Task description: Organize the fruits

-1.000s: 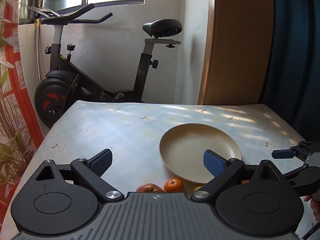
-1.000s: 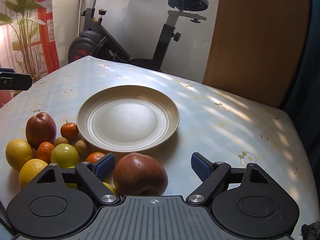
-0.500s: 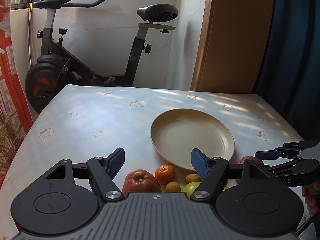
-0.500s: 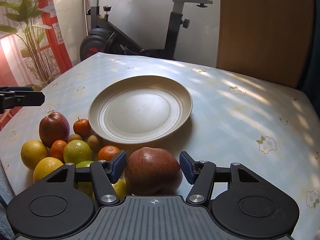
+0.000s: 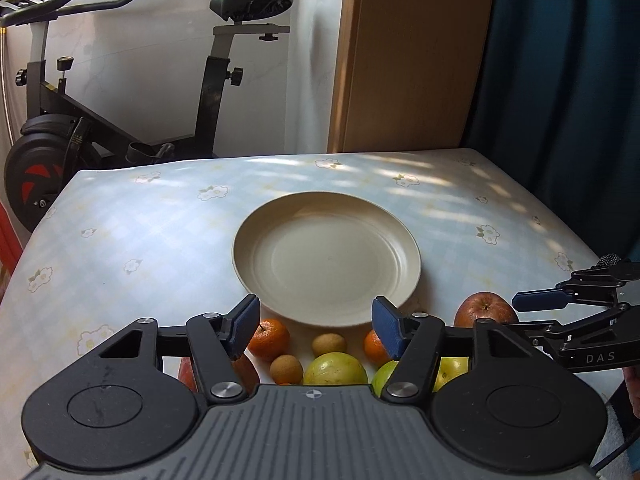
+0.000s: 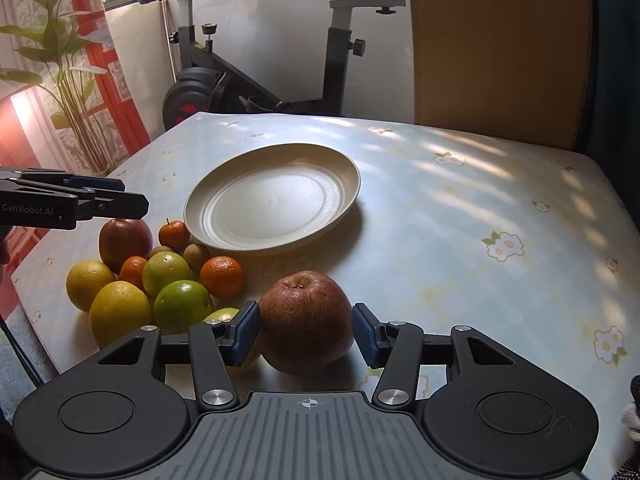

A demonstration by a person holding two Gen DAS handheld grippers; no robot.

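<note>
Here our right hand-held gripper (image 6: 307, 330) straddles the big apple (image 6: 307, 322), jaws parted; our left hand-held gripper (image 5: 314, 330) hangs open above crowded oranges (image 5: 269, 339) beside the plate (image 5: 326, 264).

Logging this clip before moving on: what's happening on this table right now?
A person holding two handheld grippers is sorting fruit. The right gripper has its open jaws around a large red apple resting on the floral tablecloth; whether the pads touch it is unclear. The left gripper hangs open above the pile of oranges, lemons and green fruit. The round cream plate holds nothing.
</note>
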